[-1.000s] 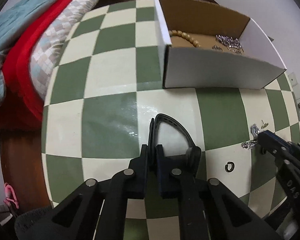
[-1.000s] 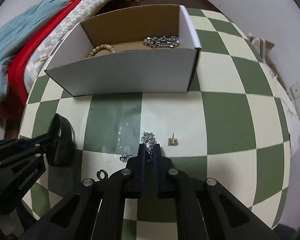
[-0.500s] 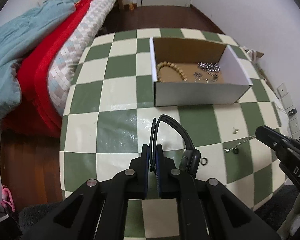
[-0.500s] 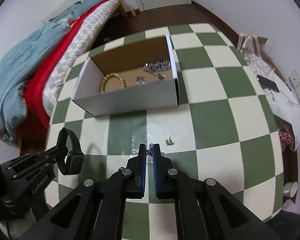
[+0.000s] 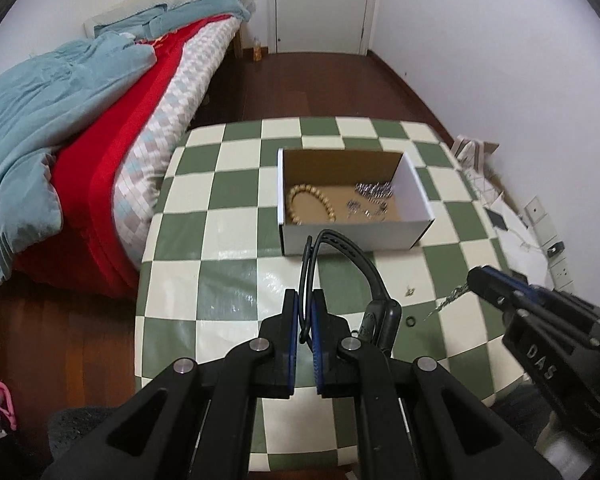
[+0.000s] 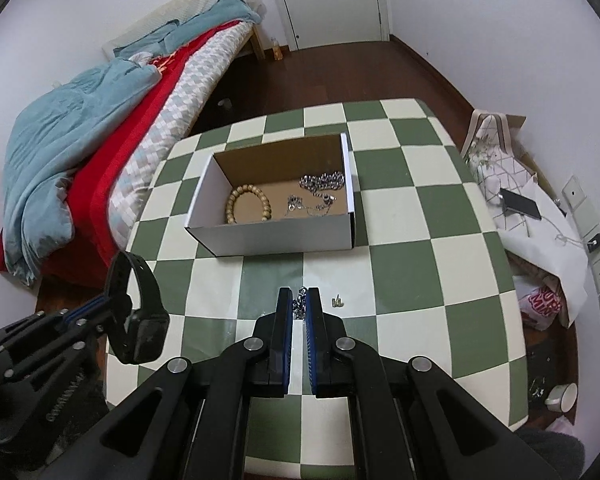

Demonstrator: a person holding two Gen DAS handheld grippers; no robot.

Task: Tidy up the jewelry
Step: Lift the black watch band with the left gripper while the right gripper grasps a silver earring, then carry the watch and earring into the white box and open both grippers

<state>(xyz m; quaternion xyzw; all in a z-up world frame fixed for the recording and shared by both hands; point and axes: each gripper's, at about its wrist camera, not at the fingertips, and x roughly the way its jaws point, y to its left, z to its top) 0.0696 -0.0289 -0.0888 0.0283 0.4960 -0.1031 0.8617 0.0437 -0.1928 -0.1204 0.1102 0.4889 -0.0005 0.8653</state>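
Observation:
My left gripper is shut on the strap of a black watch, held well above the checkered table; the watch also shows in the right wrist view. My right gripper is shut on a silver chain, which hangs from its tip in the left wrist view. A white cardboard box on the table holds a wooden bead bracelet and silver chains. A small earring and a dark ring lie on the table.
A bed with red and blue bedding stands left of the table. White bags and a phone lie on the floor at the right by the wall. A door is at the far end.
Both grippers have risen high above the table, carrying the watch and the chain. The box and table now look much smaller and farther away.

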